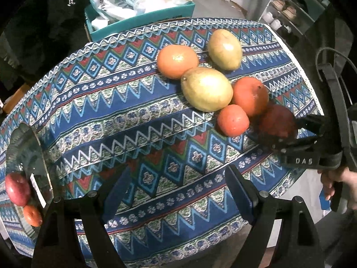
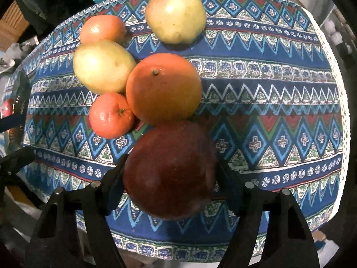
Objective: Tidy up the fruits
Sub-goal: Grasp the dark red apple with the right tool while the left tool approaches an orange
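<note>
A dark red apple (image 2: pixel 169 172) sits between my right gripper's fingers (image 2: pixel 111 183), which press its sides; it also shows in the left wrist view (image 1: pixel 277 120). Beyond it lie a large orange (image 2: pixel 164 88), a small tangerine (image 2: pixel 110 116), two yellow-green pears (image 2: pixel 103 67) (image 2: pixel 176 14) and another orange (image 2: pixel 101 29). My left gripper (image 1: pixel 178 192) is open and empty above the patterned tablecloth (image 1: pixel 125 111). A glass bowl (image 1: pixel 24 156) at the left holds a red apple (image 1: pixel 16 188) and a small tangerine (image 1: pixel 32 215).
A teal box (image 1: pixel 142 17) with white bags stands behind the table's far edge. Shelves (image 1: pixel 290 6) stand at the back right. The person's hand (image 1: pixel 337 185) holds the right gripper at the table's right edge.
</note>
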The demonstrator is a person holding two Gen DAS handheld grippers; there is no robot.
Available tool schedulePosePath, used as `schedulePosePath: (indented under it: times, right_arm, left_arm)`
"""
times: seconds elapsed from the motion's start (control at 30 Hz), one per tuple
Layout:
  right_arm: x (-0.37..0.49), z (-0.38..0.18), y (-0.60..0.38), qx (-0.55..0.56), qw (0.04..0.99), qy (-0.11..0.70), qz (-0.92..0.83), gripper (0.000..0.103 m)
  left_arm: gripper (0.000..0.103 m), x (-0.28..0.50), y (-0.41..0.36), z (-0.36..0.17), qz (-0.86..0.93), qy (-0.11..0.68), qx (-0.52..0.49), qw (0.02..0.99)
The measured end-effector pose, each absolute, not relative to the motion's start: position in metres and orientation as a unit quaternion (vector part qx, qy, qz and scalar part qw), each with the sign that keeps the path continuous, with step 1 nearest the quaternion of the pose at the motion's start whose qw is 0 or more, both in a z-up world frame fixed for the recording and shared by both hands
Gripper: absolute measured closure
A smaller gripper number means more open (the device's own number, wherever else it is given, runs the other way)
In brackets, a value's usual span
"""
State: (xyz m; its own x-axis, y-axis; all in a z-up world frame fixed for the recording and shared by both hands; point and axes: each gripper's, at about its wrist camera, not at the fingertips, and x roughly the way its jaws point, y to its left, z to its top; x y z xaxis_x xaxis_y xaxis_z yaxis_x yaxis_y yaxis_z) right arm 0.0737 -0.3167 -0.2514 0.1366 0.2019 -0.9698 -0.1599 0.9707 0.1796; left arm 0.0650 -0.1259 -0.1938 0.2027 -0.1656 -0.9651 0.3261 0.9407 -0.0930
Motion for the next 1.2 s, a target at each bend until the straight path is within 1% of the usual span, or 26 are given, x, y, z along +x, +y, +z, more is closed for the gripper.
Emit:
schedulePosePath:
  times: [0.2, 0.57, 0.9, 1.07, 1.1, 1.2]
  right_arm:
    - [0.069, -0.245, -0.327, 0.013, 0.765, 0.634, 0.111, 0.030]
    - [0.077, -0.219, -0.376, 0.051, 0.804, 0.589, 0.072, 0.030]
    - [0.086, -0.214, -0.386, 0.070, 0.807, 0.582, 0.073, 0.030]
    - [0.086, -0.217, -0.388, 0.072, 0.804, 0.585, 0.076, 0.030]
    - [0.085, -0.217, -0.388, 0.072, 0.804, 0.586, 0.076, 0.030]
    - [0.089, -0.221, -0.387, 0.073, 0.803, 0.587, 0.074, 0.030]
  left_arm:
    - [0.016, 0.074, -0.139, -0.199, -0.169, 0.618, 0.040, 0.767]
    - [0.016, 0.094, -0.166, -0.216, -0.169, 0.632, -0.016, 0.756]
    - [0.016, 0.115, -0.185, -0.246, -0.160, 0.653, -0.046, 0.739]
    - [0.017, 0.118, -0.186, -0.253, -0.163, 0.652, -0.068, 0.738]
    - [0.017, 0.118, -0.188, -0.253, -0.166, 0.652, -0.068, 0.737]
    - [0.029, 0.119, -0.194, -0.255, -0.172, 0.653, -0.073, 0.734]
